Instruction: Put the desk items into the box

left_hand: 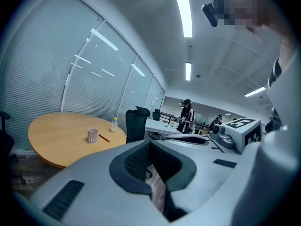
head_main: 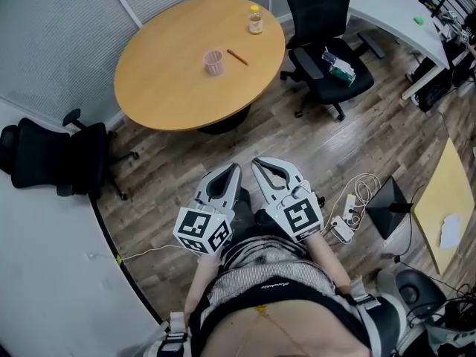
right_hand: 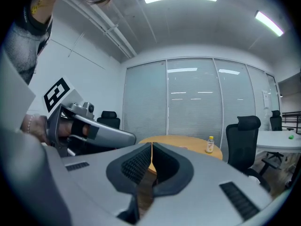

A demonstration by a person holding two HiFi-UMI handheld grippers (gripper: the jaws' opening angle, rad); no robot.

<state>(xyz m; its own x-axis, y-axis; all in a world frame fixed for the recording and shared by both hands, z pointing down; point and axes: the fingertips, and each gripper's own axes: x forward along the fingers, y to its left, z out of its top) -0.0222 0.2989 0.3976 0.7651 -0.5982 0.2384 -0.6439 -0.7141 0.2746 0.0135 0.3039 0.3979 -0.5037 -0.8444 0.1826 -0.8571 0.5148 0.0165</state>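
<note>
I can read no word or number anywhere. The white cube [head_main: 202, 230] on my left gripper [head_main: 232, 171] and the white cube [head_main: 300, 218] on my right gripper [head_main: 259, 163] carry only black-and-white square marker patterns, no letters. Just behind both grippers, a thin line of script [head_main: 275, 287] crosses my grey knitted top, too small to read. Far ahead of the jaws, the small clear yellow-capped bottle [head_main: 255, 20] has a pale label whose print is illegible.
</note>
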